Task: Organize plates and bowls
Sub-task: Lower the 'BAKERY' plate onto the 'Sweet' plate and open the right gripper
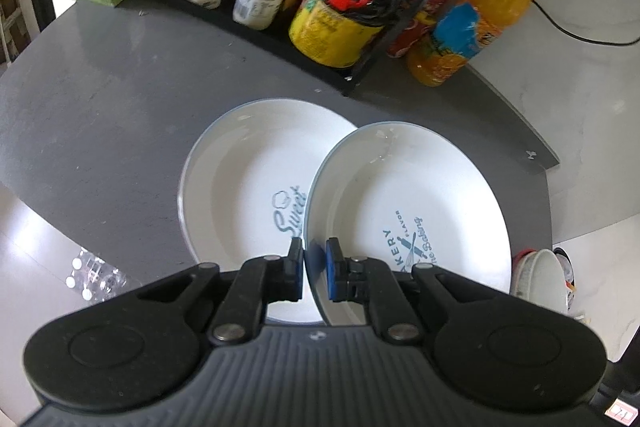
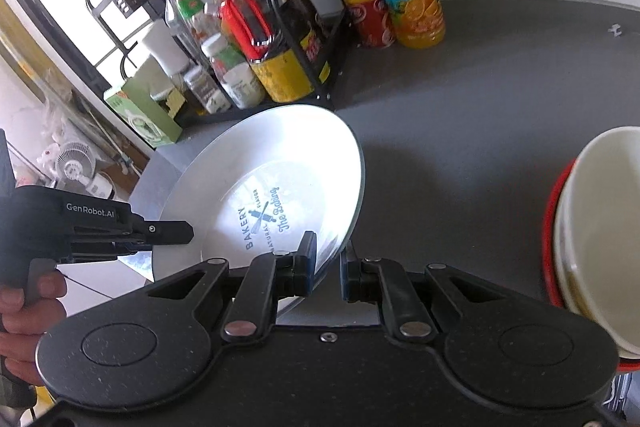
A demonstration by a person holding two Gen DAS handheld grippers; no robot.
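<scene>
both the left gripper (image 1: pixel 314 269) and right gripper (image 2: pixel 325 267) pinch the rim of the tilted bakery plate (image 1: pixel 408 211), which overlaps the sweet plate (image 1: pixel 244 179) lying flat on the grey table (image 1: pixel 100 115).

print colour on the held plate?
Blue lettering on the white plate; clearest in the right wrist view.

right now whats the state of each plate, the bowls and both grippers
Bakery plate: lifted, tilted, rim pinched on both sides.
Sweet plate: flat on the table, partly under the Bakery plate.
Bowls: stacked.
Left gripper: jaws shut on the plate rim.
Right gripper: jaws around the rim.
</scene>
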